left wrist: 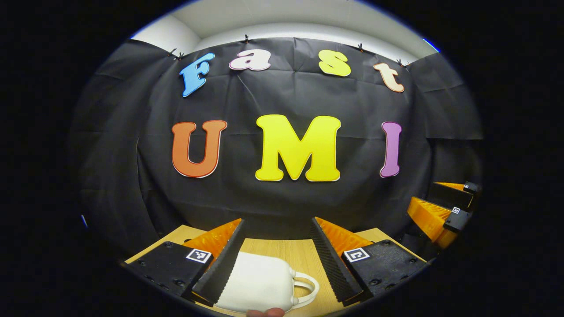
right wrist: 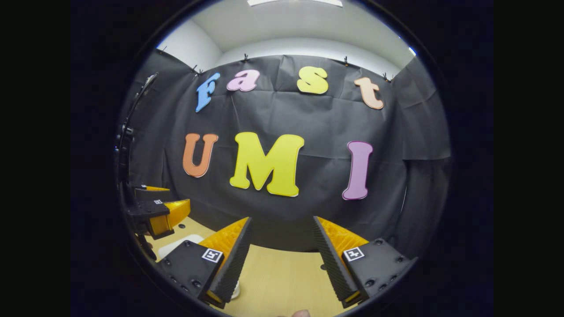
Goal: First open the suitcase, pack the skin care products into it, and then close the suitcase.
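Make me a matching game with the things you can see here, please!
Things:
1. suitcase
2. table
3. wall cloth
4. left tool

Descriptions:
A. light wood
B. open, with the suitcase showing between its fingers
C. white, with a handle on its side
D. black, hanging behind the table

Right pairs: 1-C, 2-A, 3-D, 4-B.

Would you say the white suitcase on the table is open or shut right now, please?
Shut, as far as shows: the suitcase lies flat on the table as one rounded shell, its handle sticking out sideways, no lid raised.
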A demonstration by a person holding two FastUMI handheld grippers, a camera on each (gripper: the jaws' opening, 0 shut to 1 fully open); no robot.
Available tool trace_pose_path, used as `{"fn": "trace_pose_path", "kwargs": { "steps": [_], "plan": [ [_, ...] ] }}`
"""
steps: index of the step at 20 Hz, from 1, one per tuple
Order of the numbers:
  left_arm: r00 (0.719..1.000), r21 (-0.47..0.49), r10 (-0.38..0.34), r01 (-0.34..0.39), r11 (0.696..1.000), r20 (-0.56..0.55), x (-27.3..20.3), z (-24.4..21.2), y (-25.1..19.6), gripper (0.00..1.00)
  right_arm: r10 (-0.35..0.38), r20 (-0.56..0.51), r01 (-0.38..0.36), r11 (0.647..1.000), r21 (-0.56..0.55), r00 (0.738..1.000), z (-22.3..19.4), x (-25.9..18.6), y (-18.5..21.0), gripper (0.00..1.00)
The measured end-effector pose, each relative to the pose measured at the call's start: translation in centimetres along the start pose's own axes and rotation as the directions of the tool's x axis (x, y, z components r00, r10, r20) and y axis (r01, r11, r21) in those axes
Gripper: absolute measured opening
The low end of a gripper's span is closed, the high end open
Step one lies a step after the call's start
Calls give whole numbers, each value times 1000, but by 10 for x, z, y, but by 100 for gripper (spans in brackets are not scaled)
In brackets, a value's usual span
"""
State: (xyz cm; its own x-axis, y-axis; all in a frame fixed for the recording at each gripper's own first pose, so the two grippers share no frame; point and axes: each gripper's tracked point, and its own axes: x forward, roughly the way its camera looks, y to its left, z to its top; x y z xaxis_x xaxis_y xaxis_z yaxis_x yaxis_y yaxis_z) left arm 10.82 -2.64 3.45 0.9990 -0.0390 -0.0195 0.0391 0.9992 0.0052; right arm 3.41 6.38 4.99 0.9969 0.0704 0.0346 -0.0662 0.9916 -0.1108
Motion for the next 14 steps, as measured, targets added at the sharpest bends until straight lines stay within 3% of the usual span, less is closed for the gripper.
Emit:
{"fn": "trace_pose_path", "kwargs": {
  "steps": [14],
  "plan": [
    [999,1,18,-18,1000,-29,-4,-6,10,93,21,-33,-20,999,25,999,-8,11,14,81]
  ]
}}
